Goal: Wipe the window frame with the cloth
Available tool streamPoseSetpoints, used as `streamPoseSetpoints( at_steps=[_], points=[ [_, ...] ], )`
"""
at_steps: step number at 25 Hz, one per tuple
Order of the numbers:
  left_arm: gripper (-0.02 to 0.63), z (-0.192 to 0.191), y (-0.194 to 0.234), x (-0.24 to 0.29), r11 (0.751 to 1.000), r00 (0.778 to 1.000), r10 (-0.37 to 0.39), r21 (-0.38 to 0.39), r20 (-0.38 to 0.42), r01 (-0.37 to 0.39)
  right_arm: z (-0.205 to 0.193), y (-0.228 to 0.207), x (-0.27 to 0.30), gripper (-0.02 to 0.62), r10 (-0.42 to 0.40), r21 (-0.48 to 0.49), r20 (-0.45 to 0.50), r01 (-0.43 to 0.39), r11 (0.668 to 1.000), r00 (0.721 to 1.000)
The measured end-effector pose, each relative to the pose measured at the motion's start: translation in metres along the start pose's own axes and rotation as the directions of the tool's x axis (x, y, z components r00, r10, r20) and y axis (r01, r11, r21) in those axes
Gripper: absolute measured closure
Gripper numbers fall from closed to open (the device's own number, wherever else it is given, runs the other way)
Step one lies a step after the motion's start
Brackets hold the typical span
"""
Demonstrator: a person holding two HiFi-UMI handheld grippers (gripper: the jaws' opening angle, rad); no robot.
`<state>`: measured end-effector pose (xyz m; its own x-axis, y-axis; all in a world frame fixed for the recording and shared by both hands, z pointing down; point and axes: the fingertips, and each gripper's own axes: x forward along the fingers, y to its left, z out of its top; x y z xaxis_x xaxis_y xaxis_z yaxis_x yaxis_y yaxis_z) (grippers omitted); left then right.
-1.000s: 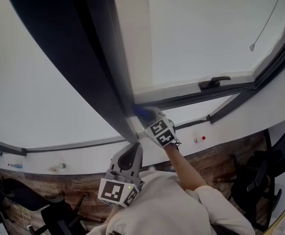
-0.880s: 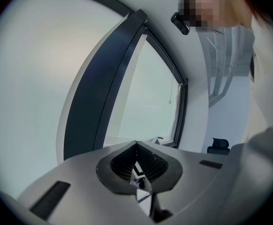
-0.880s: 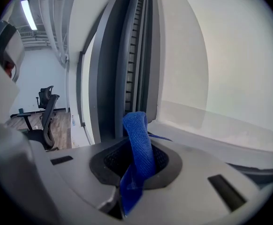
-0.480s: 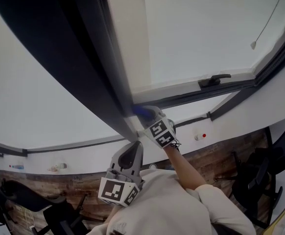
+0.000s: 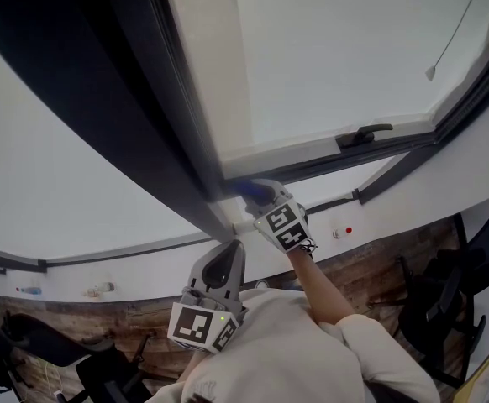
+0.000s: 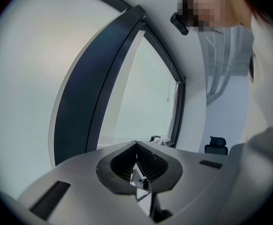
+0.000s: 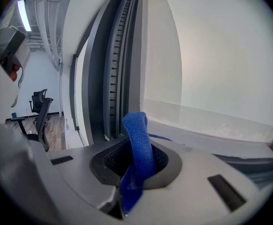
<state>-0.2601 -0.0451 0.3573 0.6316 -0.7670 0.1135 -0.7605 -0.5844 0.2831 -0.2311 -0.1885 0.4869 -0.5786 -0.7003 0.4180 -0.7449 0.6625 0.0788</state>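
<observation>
A blue cloth (image 7: 138, 144) sticks out of my right gripper (image 7: 137, 157), whose jaws are shut on it. In the head view the cloth (image 5: 246, 191) presses against the lower corner of the dark window frame (image 5: 165, 141), where the slanted post meets the bottom rail, with the right gripper (image 5: 257, 196) just behind it. The frame's ribbed channel (image 7: 119, 64) rises right beyond the cloth. My left gripper (image 5: 221, 269) hangs below, apart from the frame, its jaws closed with nothing between them (image 6: 139, 165).
A black window handle (image 5: 362, 134) sits on the bottom rail to the right. A pull cord (image 5: 456, 36) hangs at the upper right. Office chairs (image 5: 446, 292) stand on the wood floor below, and small bottles (image 5: 100, 289) sit on the sill at left.
The right gripper with the cloth has shifted slightly right along the bottom rail at the frame corner. The left gripper has stayed where it was.
</observation>
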Motion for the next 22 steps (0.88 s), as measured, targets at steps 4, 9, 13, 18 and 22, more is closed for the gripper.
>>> streamPoseSetpoints(
  at_steps=[4,9,13,18,22],
  points=[
    [0.597,-0.001,-0.002,0.005,1.000,1.000,-0.014,0.001,-0.005,0.014,-0.004,-0.011,-0.005,0.540,-0.015,0.019,0.002,0.015,1.000,1.000],
    [0.597,-0.001,-0.006,0.009,1.000,1.000,-0.023,0.002,-0.006,0.023,-0.008,-0.024,-0.013,0.540,-0.042,0.046,0.005,0.042,0.998,0.999],
    [0.597,-0.001,-0.011,0.014,1.000,1.000,-0.027,0.003,-0.007,0.027,-0.012,-0.036,-0.021,0.540,-0.057,0.076,0.006,0.056,0.996,0.998],
    [0.597,-0.003,-0.016,0.019,0.999,0.999,-0.031,0.004,-0.010,0.032,-0.016,-0.048,-0.029,0.540,-0.074,0.088,0.008,0.073,0.993,0.997],
    [0.597,-0.004,-0.021,0.025,0.999,0.999,-0.036,0.002,-0.014,0.036,-0.018,-0.056,-0.034,0.540,-0.083,0.098,0.012,0.081,0.992,0.996]
  ],
)
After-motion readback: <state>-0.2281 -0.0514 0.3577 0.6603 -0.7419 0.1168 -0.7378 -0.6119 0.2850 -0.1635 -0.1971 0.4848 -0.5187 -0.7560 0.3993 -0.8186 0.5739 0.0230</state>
